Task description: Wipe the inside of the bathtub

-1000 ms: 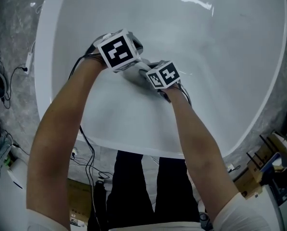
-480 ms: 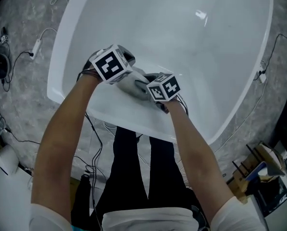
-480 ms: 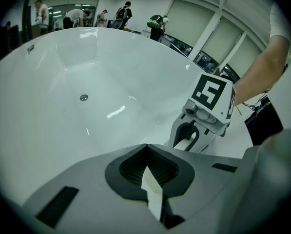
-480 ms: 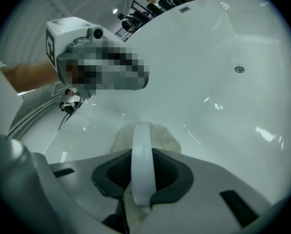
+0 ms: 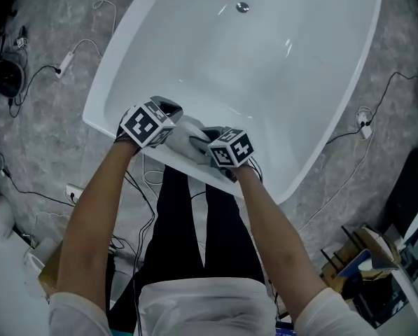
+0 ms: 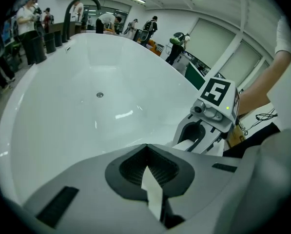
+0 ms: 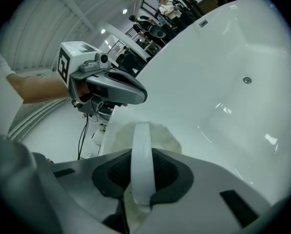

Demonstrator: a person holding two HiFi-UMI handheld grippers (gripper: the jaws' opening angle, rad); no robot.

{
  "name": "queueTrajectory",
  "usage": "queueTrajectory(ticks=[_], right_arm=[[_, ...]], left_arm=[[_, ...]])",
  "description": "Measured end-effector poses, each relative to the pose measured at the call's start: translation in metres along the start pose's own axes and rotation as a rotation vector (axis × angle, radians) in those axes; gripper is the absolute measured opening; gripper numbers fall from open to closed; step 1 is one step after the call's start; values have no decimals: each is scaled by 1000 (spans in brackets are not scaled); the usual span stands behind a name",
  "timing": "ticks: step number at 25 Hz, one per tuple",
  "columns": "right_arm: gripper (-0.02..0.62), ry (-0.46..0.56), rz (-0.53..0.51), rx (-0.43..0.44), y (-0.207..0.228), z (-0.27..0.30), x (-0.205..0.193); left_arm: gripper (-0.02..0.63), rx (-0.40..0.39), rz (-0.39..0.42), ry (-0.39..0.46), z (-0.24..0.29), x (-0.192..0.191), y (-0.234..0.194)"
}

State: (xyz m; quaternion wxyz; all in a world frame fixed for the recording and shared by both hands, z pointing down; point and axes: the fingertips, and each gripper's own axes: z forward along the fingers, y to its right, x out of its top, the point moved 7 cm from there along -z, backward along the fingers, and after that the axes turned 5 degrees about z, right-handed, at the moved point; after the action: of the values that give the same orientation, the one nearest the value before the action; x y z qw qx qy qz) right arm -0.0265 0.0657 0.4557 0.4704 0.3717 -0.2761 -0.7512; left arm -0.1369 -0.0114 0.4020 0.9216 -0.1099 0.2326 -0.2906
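While the person leaned over the near end of the bathtub [image 5: 286, 82], both tongs met at its rim in the lower-centre of the head view. At far left, cables [image 5: 33, 75] trailed over the grey floor [image 5: 40, 138], well apart from the work.

The left tongs [image 5: 163, 117] were pinched together on a thin edge of the white cloth [image 5: 187, 140]; the left gripper view showed that edge caught between the shut jaws [image 6: 152, 194]. Just right of them, the cloth lay bunched on the rim between the 2 tools. The right tongs [image 5: 216, 142] were likewise clamped on it, a white fold standing in their jaws and the rest spreading onto the rim beyond [image 7: 145, 133].

From there the tub's long axis ran up the frame, leaning slightly right, with the drain [image 5: 243, 7] near the top edge. The cloth stretched crosswise to that axis, so nearly all the basin lay ahead of both tongs. Neither hand looked clearly nearer; the next stroke probably called for pushing both down the slope toward the drain.
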Motion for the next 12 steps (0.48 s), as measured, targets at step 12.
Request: queueTrajectory(ticks=[12], right_arm=[[94,-23,-111,-3,-62,-72,-20]], left_arm=[[6,132,-154,101,-76,-1,90]])
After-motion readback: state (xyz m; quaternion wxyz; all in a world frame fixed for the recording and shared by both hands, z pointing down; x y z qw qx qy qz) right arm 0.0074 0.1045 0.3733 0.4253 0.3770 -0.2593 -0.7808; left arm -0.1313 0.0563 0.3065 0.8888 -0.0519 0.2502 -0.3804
